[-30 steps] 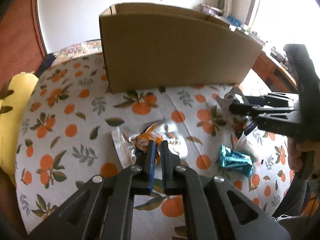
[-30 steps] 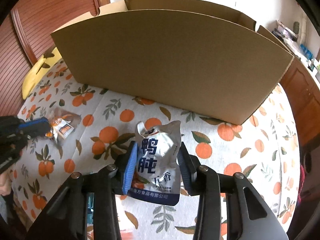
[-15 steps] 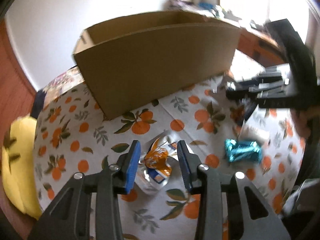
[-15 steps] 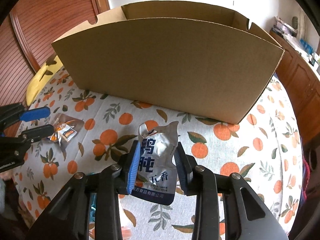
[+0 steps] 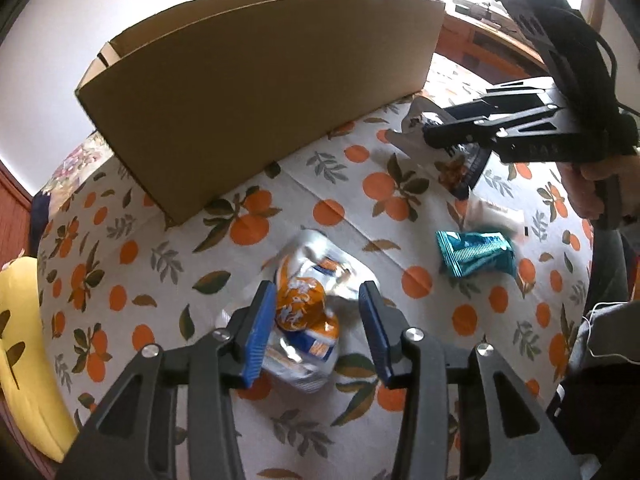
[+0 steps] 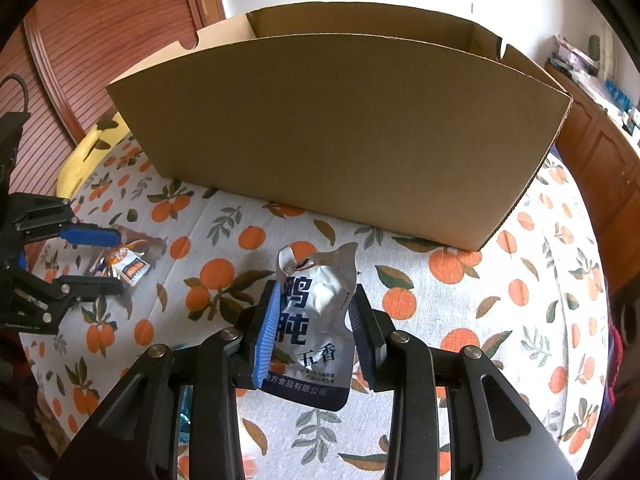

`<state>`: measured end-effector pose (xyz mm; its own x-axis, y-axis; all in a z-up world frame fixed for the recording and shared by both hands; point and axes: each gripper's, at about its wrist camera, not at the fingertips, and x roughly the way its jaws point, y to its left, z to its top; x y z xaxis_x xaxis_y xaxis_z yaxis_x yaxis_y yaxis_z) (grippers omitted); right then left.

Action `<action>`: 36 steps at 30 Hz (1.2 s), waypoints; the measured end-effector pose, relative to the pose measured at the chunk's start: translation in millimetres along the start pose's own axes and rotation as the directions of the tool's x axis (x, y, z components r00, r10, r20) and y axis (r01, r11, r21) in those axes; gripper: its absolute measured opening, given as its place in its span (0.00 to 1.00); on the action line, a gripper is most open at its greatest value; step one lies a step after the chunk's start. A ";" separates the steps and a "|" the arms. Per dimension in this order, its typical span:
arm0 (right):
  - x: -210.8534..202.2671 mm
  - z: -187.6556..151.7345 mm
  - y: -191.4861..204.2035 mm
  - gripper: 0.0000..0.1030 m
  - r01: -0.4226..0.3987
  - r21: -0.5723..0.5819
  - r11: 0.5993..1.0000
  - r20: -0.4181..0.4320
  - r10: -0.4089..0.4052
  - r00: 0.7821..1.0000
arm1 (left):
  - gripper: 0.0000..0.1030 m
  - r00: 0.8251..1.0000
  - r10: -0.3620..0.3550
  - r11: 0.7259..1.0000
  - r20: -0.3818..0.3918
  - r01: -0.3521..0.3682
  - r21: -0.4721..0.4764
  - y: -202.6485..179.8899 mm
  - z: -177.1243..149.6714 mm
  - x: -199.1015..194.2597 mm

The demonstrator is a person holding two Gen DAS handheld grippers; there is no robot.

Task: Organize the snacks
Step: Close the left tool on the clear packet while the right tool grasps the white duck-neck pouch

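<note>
My left gripper (image 5: 318, 328) is open, its jaws on either side of a clear packet with an orange and blue snack (image 5: 308, 316) lying on the orange-print tablecloth. My right gripper (image 6: 314, 334) is shut on a silver and navy pouch with Chinese characters (image 6: 316, 320) and holds it above the cloth, in front of the open cardboard box (image 6: 340, 136). The right gripper and its pouch also show in the left wrist view (image 5: 452, 144), close to the box's right corner (image 5: 280, 92). The left gripper shows at the left edge of the right wrist view (image 6: 88, 258).
A teal wrapped snack (image 5: 474, 252) and a pale packet (image 5: 496, 216) lie on the cloth to the right. A yellow cushion (image 5: 20, 344) sits at the left table edge. Wooden cabinets (image 6: 600, 152) stand beyond the table on the right.
My left gripper opened and let go of the orange packet, which now lies between its jaws. My right gripper closed on the silver pouch and lifted it toward the box.
</note>
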<state>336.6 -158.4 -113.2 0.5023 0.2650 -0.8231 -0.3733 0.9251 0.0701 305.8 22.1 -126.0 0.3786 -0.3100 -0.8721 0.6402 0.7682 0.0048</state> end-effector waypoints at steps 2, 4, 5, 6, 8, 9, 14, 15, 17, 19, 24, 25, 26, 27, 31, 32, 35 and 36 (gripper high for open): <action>0.4 -0.1 0.1 0.33 0.002 -0.002 1.000 0.002 -0.002 1.000 | 0.42 1.000 -0.009 1.000 -0.014 0.009 0.002 0.0 -4.8 -1.2; -0.1 0.0 0.2 0.33 0.004 -0.005 1.000 0.005 -0.004 1.000 | 0.42 1.000 0.005 1.000 -0.028 -0.004 0.018 -2.2 -8.7 -0.1; -0.6 0.0 0.1 0.33 0.005 -0.007 1.000 0.006 -0.005 1.000 | 0.42 1.000 0.010 1.000 -0.030 -0.009 0.014 -2.6 -9.7 1.0; -0.5 0.2 0.4 0.33 0.005 -0.007 1.000 0.007 -0.005 1.000 | 0.42 1.000 0.013 1.000 -0.025 -0.013 0.008 -2.5 -10.0 1.2; -0.3 0.0 -0.2 0.33 0.004 -0.004 1.000 0.009 -0.004 1.000 | 0.42 1.000 0.020 1.000 -0.014 -0.020 -0.010 -1.8 -7.4 0.8; -0.3 0.1 0.0 0.33 0.003 -0.002 1.000 0.010 -0.003 1.000 | 0.42 0.999 0.032 0.999 -0.003 -0.032 -0.021 -1.0 -5.8 0.4; -1.1 -0.1 -0.2 0.33 0.003 -0.001 1.000 0.010 -0.003 1.000 | 0.43 0.997 0.082 0.996 0.000 -0.082 -0.019 2.9 2.8 7.0; -1.1 -0.2 -0.1 0.33 0.002 -0.002 1.000 0.010 -0.002 1.000 | 0.43 0.995 0.104 0.995 -0.008 -0.104 -0.007 1.5 4.6 11.4; -1.2 -0.9 -0.4 0.33 0.001 -0.004 1.000 0.011 -0.001 1.000 | 0.44 0.994 0.111 0.994 0.003 -0.111 -0.006 0.8 7.6 14.2; -1.3 -1.2 -1.5 0.34 -0.003 0.001 1.000 0.011 0.003 1.000 | 0.47 0.995 0.104 0.994 0.003 -0.104 -0.029 2.7 11.0 18.6; -1.7 -1.4 -2.2 0.34 -0.007 0.004 1.000 0.013 0.007 1.000 | 0.70 0.992 0.124 0.988 0.032 -0.121 -0.095 15.5 11.9 24.2; -1.8 -1.6 -2.1 0.34 -0.007 0.004 1.000 0.013 0.007 1.000 | 0.70 0.994 0.107 0.987 0.035 -0.102 -0.125 20.2 10.6 25.0; -2.2 -1.4 -2.0 0.34 -0.007 0.003 1.000 0.013 0.007 1.000 | 0.70 0.995 0.090 0.985 0.037 -0.084 -0.150 24.3 9.4 25.8; -2.7 -1.5 -2.2 0.34 -0.008 0.005 1.000 0.014 0.008 1.000 | 0.71 0.995 0.084 0.983 0.048 -0.075 -0.165 27.0 8.1 25.8; -4.1 -2.4 -3.7 0.34 -0.013 0.010 1.000 0.016 0.013 1.000 | 0.68 0.994 0.091 0.984 0.057 -0.081 -0.162 25.3 8.3 28.1; -4.2 -2.6 -3.9 0.34 -0.015 0.012 1.000 0.016 0.014 1.000 | 0.66 0.995 0.082 0.984 0.056 -0.072 -0.162 24.2 8.8 28.3; -4.3 -2.9 -4.7 0.35 -0.018 0.018 1.000 0.015 0.018 1.000 | 0.43 0.996 0.068 0.989 0.054 -0.060 -0.136 18.1 1.9 19.4; -4.4 -2.7 -5.2 0.35 -0.020 0.021 1.000 0.012 0.020 1.000 | 0.37 0.997 0.068 0.991 0.047 -0.061 -0.121 12.3 2.8 18.4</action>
<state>334.3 -165.0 -111.5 0.5042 0.2867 -0.8146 -0.3673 0.9249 0.0982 322.5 24.2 -140.6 0.4520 -0.2833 -0.8458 0.5298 0.8481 -0.0009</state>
